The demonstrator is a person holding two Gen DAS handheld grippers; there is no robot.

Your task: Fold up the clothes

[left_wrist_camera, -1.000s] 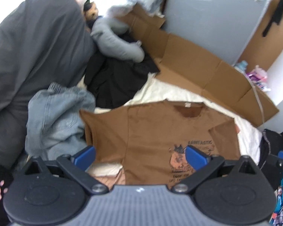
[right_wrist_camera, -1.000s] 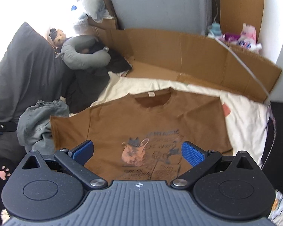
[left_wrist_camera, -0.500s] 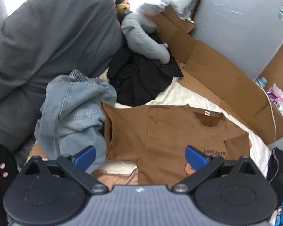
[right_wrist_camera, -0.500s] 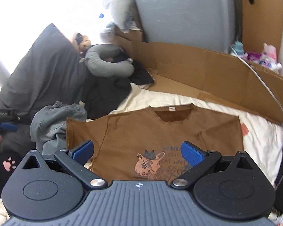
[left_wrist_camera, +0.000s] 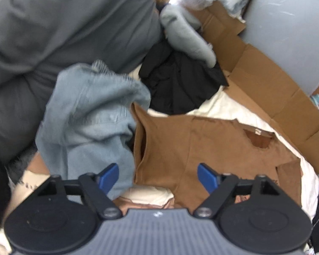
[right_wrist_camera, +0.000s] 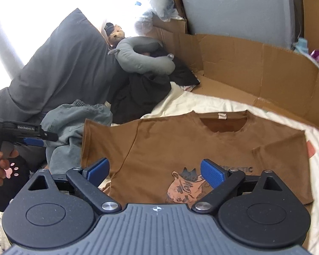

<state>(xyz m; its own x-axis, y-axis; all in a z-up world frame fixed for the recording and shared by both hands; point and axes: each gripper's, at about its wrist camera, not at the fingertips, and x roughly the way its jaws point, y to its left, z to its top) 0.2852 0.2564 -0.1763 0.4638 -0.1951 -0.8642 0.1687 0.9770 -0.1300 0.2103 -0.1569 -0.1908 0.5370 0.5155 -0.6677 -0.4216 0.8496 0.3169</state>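
Observation:
A brown T-shirt point(left_wrist_camera: 202, 148) with a cat print point(right_wrist_camera: 185, 187) lies flat, face up, on a cream sheet point(right_wrist_camera: 202, 104). Its collar points away from me. My left gripper point(left_wrist_camera: 157, 176) hovers over the shirt's left sleeve and side; its jaws are closing and the pads press on nothing. It also shows at the left edge of the right wrist view, the left gripper point(right_wrist_camera: 32, 140) held by a hand point(right_wrist_camera: 0, 159). My right gripper point(right_wrist_camera: 155, 171) hangs above the shirt's lower chest, its jaws closing slightly, with cloth below them but not pinched.
Crumpled light blue jeans point(left_wrist_camera: 89, 119) lie against the shirt's left sleeve. Behind them are a big grey pillow point(left_wrist_camera: 63, 31), a black garment point(left_wrist_camera: 180, 85), a grey neck pillow point(right_wrist_camera: 142, 59) and a teddy bear point(right_wrist_camera: 116, 34). Flattened cardboard point(right_wrist_camera: 255, 68) lines the far side.
Both grippers have sunk closer to the shirt. The left view has swung toward the left sleeve and jeans, and the left jaws stand narrower than before.

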